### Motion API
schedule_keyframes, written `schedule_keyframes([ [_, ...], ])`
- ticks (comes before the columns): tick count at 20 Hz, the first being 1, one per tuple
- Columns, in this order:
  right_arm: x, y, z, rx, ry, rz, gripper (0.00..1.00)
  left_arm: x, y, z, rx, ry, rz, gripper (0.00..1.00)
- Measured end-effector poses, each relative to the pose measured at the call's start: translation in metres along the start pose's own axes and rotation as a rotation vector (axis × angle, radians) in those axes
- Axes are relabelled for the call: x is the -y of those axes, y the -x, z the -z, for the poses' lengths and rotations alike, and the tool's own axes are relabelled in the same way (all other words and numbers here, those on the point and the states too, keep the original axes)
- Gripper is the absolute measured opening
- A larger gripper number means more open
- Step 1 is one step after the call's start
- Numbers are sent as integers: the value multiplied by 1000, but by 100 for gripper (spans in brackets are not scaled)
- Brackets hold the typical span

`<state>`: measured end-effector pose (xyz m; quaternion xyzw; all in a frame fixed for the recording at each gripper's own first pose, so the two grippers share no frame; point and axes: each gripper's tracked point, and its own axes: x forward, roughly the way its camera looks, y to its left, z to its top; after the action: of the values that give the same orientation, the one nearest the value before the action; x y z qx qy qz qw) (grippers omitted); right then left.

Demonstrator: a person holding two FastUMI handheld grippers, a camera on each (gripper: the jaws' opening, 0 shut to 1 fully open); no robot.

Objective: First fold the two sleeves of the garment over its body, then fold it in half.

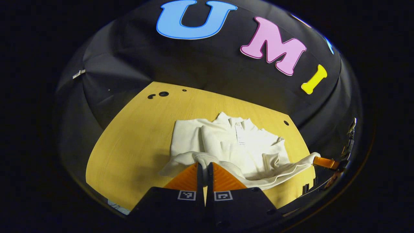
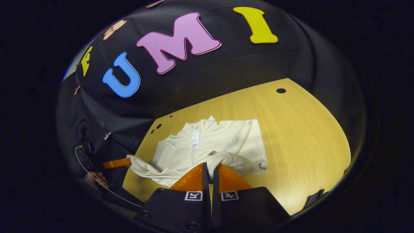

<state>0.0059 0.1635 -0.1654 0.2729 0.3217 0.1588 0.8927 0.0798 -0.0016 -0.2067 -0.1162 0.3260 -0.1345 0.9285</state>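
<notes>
Both ribbed orange grippers, left and right, pinch the soft cream knit garment's hem above the pale wooden table.

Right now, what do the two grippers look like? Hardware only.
Both match: two orange ribbed wedge fingers on a black body, each half bearing a small square black-and-white marker. The left gripper and right gripper look alike. In the right gripper view a thin cable curves past the other gripper's orange finger.
</notes>
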Motion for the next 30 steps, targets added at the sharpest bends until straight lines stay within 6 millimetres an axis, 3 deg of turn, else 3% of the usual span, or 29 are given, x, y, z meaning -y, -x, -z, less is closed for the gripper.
schedule_keyframes([
  [6, 9, -46, -33, 34, -35, 19, 6, -2, -45, -38, 27, 21, -18, 6],
  [9, 15, -72, -44, 37, -35, 38, 6, -4, -73, -46, 17, 19, -41, 6],
  [10, 18, -82, -46, 33, -33, 46, 6, -5, -82, -48, 12, 22, -49, 1],
  [11, 21, -92, -48, 30, -31, 53, 6, -7, -92, -49, 8, 29, -61, 6],
  [13, 29, -113, -48, 18, -31, 71, 6, -12, -111, -49, -4, 41, -85, 6],
  [22, 68, -181, -20, -66, -40, 160, 6, -37, -182, -19, -113, 64, -202, 6],
  [26, 85, -198, 2, -132, -7, 195, 6, -41, -196, -10, -146, 48, -228, 6],
  [29, 89, -203, 7, -146, -11, 184, 6, -44, -202, -6, -152, 52, -213, 6],
  [30, 90, -203, 10, -152, -21, 181, 0, -44, -203, -6, -151, 53, -207, 6],
])
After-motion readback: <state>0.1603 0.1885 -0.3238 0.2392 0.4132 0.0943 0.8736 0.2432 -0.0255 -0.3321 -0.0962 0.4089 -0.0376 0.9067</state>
